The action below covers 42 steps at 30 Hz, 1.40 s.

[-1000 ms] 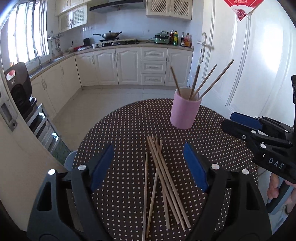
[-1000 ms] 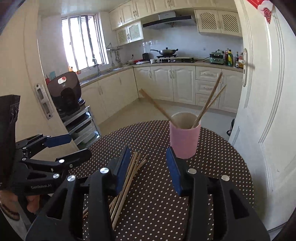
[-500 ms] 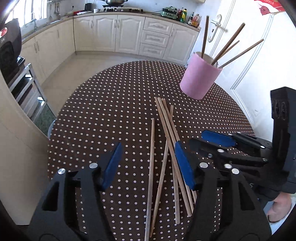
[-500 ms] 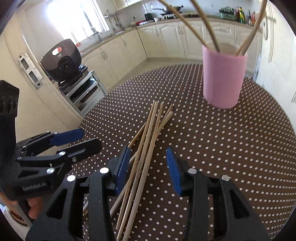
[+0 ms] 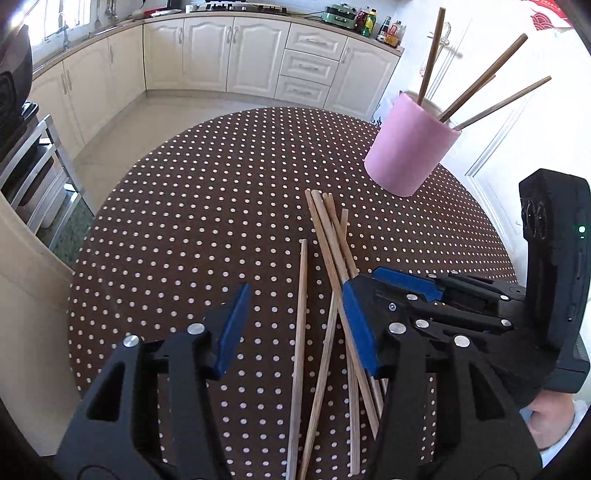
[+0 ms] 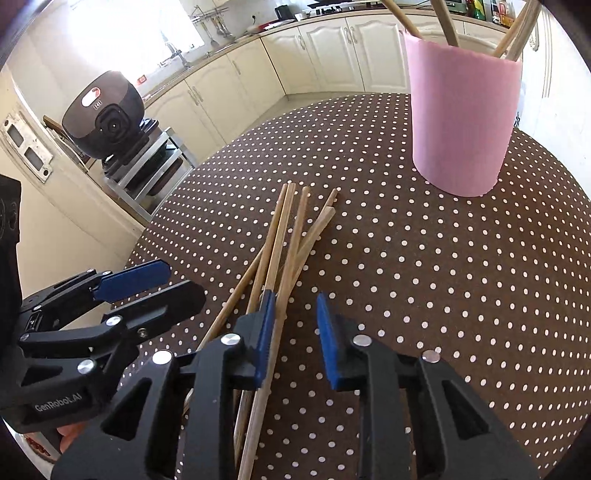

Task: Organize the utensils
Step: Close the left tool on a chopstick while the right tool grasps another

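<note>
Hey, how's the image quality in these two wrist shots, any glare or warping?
Left wrist view: sharp; the white door behind the pink cylindrical holder is blown out. Right wrist view: the window glares white; fisheye bends the cream cabinets.

A round table covered in a brown cloth with white dots is seen below both tools. Loose wooden chopsticks are fanned out on it just ahead of the fingertips. A pink cup is stood farther ahead, apart from them.
</note>
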### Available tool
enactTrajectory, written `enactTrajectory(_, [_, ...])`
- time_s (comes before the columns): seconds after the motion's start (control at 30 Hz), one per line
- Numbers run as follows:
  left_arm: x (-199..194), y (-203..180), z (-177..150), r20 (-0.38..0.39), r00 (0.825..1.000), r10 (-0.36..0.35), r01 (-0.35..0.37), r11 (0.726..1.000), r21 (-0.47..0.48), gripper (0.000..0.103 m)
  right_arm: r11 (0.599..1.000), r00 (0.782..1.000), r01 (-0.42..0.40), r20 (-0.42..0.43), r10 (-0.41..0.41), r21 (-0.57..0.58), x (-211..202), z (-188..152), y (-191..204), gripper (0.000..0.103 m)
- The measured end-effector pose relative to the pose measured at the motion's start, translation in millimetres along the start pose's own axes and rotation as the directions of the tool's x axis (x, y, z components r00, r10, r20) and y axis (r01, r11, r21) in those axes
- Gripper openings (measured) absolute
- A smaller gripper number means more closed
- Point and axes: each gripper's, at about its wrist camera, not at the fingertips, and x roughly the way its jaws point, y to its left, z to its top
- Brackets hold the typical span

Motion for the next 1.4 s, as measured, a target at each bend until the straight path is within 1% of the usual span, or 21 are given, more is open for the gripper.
enactTrajectory(0.1, [6.9, -1.1, 1.7, -0.015, 1.0, -0.007, 0.007, 1.0, -0.008, 0.045, 1.0, 1.0, -0.006, 0.001, 0.006, -0.009, 0.1, 0.4, 0.4, 0.012])
enactTrajectory(0.23, [17.5, -1.0, 6.1, -0.035, 0.999, 0.0, -0.001, 1.0, -0.024, 0.042, 1.0, 1.0, -0.014, -0.006, 0.014, -0.004, -0.4, -0.8, -2.7, 0.011])
enactTrajectory(0.3, [22.1, -1.7, 8.1, -0.045, 0.999, -0.01, 0.009, 1.0, -0.029, 0.037, 0.999, 0.999, -0.032, -0.011, 0.033, 0.014, -0.3, -1.8, -6.4, 0.011])
enactTrajectory(0.4, [27.8, -5.3, 12.0, -0.043, 0.999, -0.013, 0.011, 0.999, -0.034, 0.036, 0.999, 0.999, -0.041, -0.009, 0.042, 0.022, -3.0, -3.4, -11.3, 0.009])
enactTrajectory(0.53, [36.1, -10.6, 14.6, -0.059, 0.998, -0.004, 0.003, 1.0, -0.02, 0.036, 0.999, 0.999, -0.043, -0.011, 0.043, 0.013, -6.1, -4.7, -13.5, 0.005])
enactTrajectory(0.73, [48.5, -22.2, 20.0, -0.063, 0.998, 0.004, -0.005, 1.0, -0.009, 0.036, 0.999, 0.999, -0.051, -0.012, 0.051, 0.012, -8.2, -5.7, -15.6, 0.005])
enactTrajectory(0.9, [56.2, -29.8, 25.0, -0.066, 0.998, 0.017, -0.016, 1.0, 0.003, 0.032, 0.998, 0.998, -0.057, -0.017, 0.057, 0.016, -9.1, -6.8, -17.4, 0.005])
enactTrajectory(1.03, [67.2, -35.7, 32.0, -0.082, 0.996, 0.023, -0.022, 1.0, 0.008, 0.025, 0.998, 0.998, -0.058, -0.022, 0.059, 0.019, -10.2, -5.1, -20.2, 0.005])
enactTrajectory(1.2, [75.5, -45.5, 39.1, -0.084, 0.996, 0.025, -0.023, 1.0, 0.02, 0.011, 0.998, 0.997, -0.065, -0.03, 0.066, 0.022, -8.0, -0.3, -19.1, 0.005])
enactTrajectory(1.4, [76.4, -45.5, 40.4, -0.061, 0.997, 0.041, -0.04, 0.999, 0.006, 0.008, 0.993, 0.993, -0.104, -0.057, 0.108, 0.062, 0.1, 4.3, -18.7, 0.006])
